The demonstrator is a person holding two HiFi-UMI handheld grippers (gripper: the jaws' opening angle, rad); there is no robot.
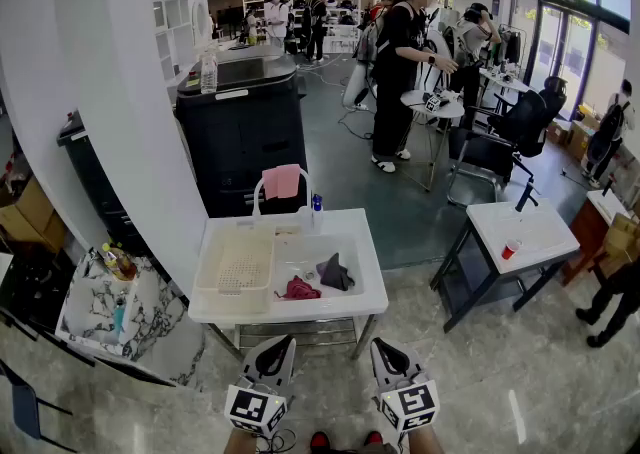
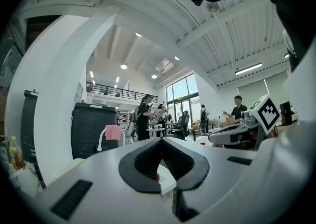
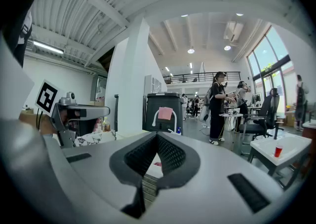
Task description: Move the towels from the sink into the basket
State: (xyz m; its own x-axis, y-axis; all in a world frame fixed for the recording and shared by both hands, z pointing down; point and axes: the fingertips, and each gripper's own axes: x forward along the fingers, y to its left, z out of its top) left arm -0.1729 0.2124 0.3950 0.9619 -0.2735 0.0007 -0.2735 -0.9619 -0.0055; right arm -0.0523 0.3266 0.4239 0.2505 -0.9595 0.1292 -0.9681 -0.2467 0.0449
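A white sink [image 1: 372,264] stands straight ahead of me. In its basin lie a red towel [image 1: 298,289] and a dark grey towel [image 1: 335,272]. A cream perforated basket [image 1: 237,262] fills the sink's left part, and I see no towel in it. A pink towel [image 1: 281,181] hangs over the curved white faucet at the back. My left gripper [image 1: 286,340] and right gripper [image 1: 381,344] are side by side just short of the sink's front edge, both shut and holding nothing. In the left gripper view the left gripper [image 2: 160,141] points level at the faucet towel [image 2: 113,131]. The right gripper [image 3: 157,136] faces that towel [image 3: 165,113] too.
A black copier [image 1: 245,122] stands behind the sink, and a small blue bottle [image 1: 317,204] is on the sink's back rim. A marble-patterned table [image 1: 80,320] with bottles is at the left. At the right is a second white sink table [image 1: 545,222] holding a red cup [image 1: 510,250]. People and chairs fill the far room.
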